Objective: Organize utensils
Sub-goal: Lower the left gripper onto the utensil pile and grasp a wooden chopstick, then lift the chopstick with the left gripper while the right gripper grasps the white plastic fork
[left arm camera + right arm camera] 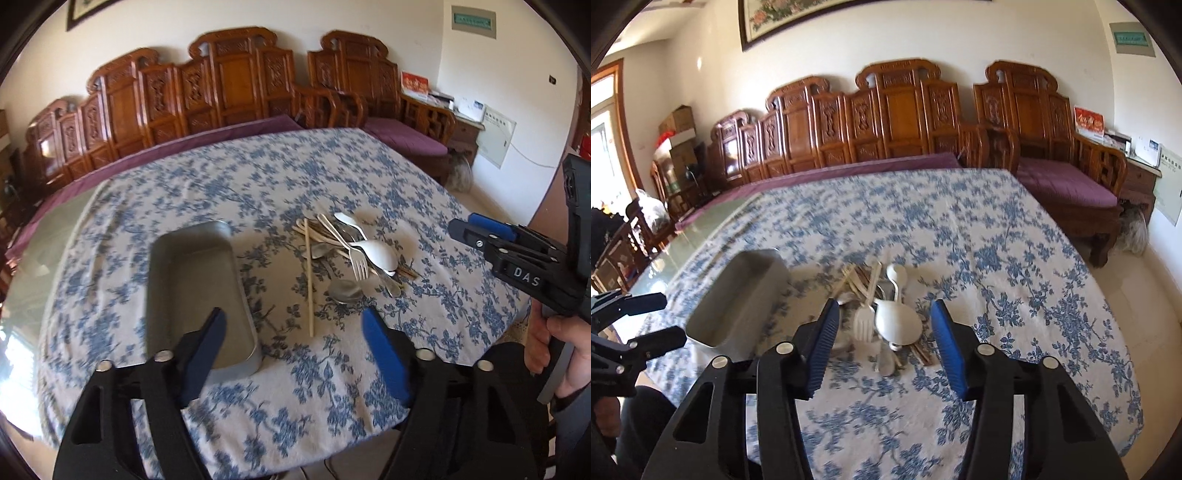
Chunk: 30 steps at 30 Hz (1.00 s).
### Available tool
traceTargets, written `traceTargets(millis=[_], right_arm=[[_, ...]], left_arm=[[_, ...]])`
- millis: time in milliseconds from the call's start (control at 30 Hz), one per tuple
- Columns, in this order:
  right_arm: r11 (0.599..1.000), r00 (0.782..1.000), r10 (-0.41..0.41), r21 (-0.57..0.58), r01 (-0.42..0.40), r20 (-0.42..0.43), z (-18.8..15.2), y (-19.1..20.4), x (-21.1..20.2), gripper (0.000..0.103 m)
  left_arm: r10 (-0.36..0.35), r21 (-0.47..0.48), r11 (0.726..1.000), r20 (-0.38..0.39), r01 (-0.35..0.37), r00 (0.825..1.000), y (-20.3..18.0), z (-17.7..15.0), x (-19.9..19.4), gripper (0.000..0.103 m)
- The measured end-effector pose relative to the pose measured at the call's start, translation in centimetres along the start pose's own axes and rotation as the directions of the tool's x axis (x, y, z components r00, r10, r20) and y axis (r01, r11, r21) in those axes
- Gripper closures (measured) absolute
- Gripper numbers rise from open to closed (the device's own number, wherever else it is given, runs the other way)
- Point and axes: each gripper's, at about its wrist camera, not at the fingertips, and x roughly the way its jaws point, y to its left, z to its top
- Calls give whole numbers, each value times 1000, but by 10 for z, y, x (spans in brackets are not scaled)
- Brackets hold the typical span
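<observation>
**A:** On the desk (258, 177), under that soft blue-floral cloth, how far along is this?

**B:** Barely started imo. Grey tray (195, 291), smooth and rectangular, sits lower left of the left view with nothing in it. Utensil pile (343, 247) is still heaped at centre: glossy white spoons, metal fork, pale chopstick. Left claw (295, 350) spread, holding nothing. Right claw (882, 339) spread too, framing the pile, not touching.
</observation>
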Motion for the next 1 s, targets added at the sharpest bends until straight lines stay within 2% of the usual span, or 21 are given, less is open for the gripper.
traceTargets(millis=[167, 233, 433, 667, 767, 867, 900, 1000], right_arm=[[1000, 999, -8, -4, 8, -40, 4, -9, 38, 51], [1000, 999, -13, -6, 13, -50, 6, -12, 52, 51], [1000, 997, 2, 29, 0, -82, -6, -19, 75, 51], [999, 995, 34, 32, -32, -94, -11, -17, 80, 51], [999, 994, 45, 26, -43, -99, -13, -15, 83, 51], [998, 993, 55, 32, -52, -104, -14, -16, 84, 51], [998, 993, 56, 33, -53, -103, -14, -15, 84, 51], [997, 993, 65, 38, -62, -103, -13, -15, 84, 51]], left_arm=[[-36, 8, 999, -45, 36, 998, -3, 8, 40, 47], [-30, 9, 999, -71, 31, 997, -4, 10, 56, 56], [-24, 30, 999, -141, 29, 990, -14, 11, 105, 68], [-3, 10, 1000, -187, 5, 982, -11, 17, 147, 74], [-15, 2, 1000, -194, 16, 981, -12, 21, 157, 76], [1, 0, 1000, -213, -2, 977, -11, 21, 171, 84], [-2, -8, 1000, -223, 0, 975, -11, 21, 174, 94], [-13, -15, 1000, -218, 10, 976, -10, 19, 175, 99]])
